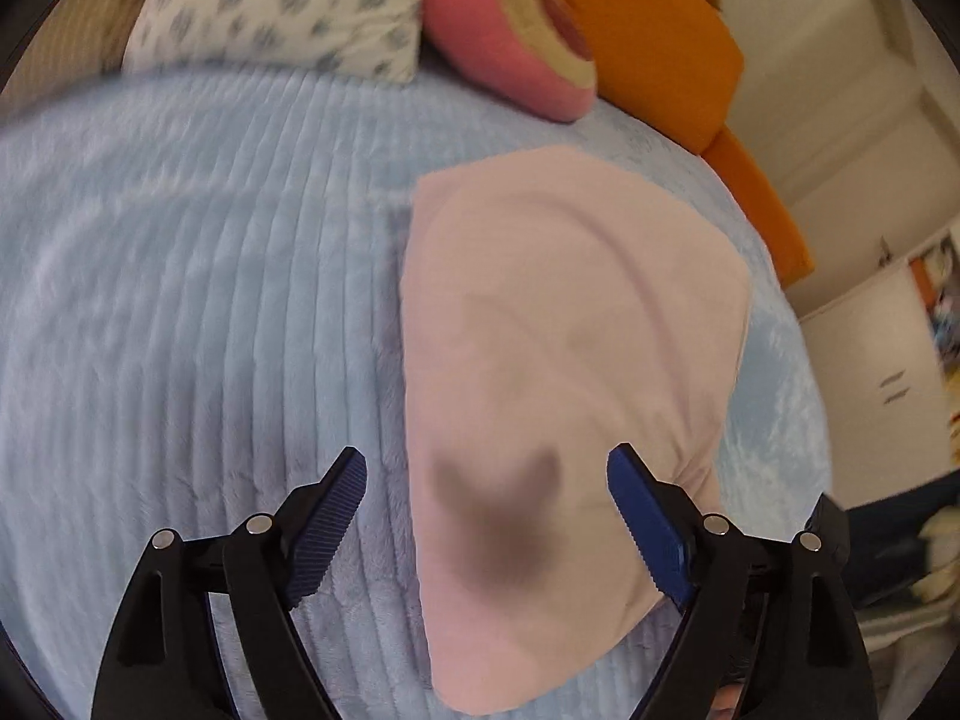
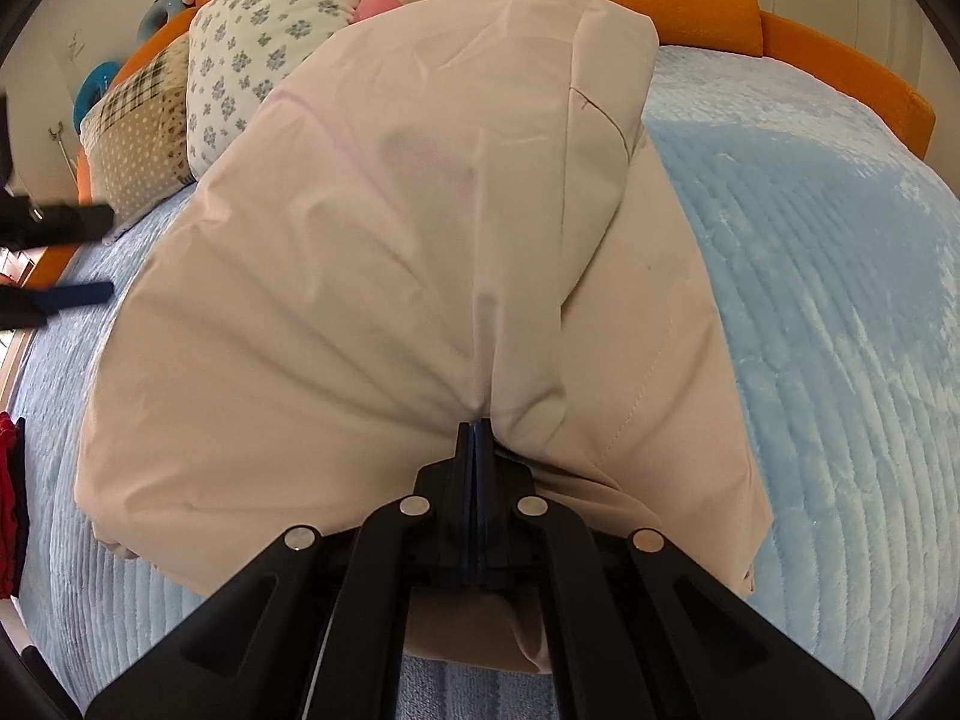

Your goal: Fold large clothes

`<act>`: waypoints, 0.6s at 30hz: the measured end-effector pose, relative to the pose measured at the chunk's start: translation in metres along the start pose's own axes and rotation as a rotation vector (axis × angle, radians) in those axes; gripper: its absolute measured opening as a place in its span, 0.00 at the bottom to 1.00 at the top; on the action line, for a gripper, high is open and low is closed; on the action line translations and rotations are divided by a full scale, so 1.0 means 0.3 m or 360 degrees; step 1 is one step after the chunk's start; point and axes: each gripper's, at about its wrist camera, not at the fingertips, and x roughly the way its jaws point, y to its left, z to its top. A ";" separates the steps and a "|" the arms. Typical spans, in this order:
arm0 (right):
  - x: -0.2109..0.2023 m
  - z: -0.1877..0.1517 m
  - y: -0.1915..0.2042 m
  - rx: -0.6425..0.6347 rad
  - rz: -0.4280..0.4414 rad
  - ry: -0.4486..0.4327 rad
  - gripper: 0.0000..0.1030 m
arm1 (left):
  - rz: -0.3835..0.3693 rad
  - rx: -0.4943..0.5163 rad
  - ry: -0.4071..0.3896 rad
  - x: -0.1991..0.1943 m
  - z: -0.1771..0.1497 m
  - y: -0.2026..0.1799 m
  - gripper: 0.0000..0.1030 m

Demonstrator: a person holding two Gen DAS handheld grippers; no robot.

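Pale pink cotton, a large folded garment (image 2: 384, 276), lies on a light blue ribbed bedspread (image 2: 840, 300) that covers the bed. The right gripper (image 2: 476, 420) has its two black fingers pressed together at the near edge of the garment, pinching a gather of the cloth so that creases fan out from the tips. In the left wrist view the same garment (image 1: 564, 330) shows as a long folded shape running away across the bedspread (image 1: 180, 300). The left gripper (image 1: 486, 474) stands wide apart above it, its blue pads (image 1: 327, 525) clear of the cloth and holding nothing; that view is blurred. The left gripper also shows at the left edge of the right wrist view (image 2: 78, 258). At the head of the bed sit a flower-print pillow (image 2: 270, 42), a pink round cushion (image 1: 504, 30) and an orange upholstered bed frame (image 1: 660, 42).
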 end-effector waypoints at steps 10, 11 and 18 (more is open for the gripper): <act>-0.010 -0.017 -0.007 -0.0009 0.0008 -0.0007 0.00 | -0.0389 -0.0285 0.0123 0.228 -0.023 0.114 0.89; -0.011 -0.019 -0.006 -0.0011 0.0007 -0.0009 0.00 | -0.0431 -0.0324 0.0133 0.250 -0.023 0.126 0.91; -0.038 -0.012 -0.035 0.0008 0.0130 -0.0001 0.03 | -0.0336 -0.0217 0.0108 0.267 0.000 0.047 0.77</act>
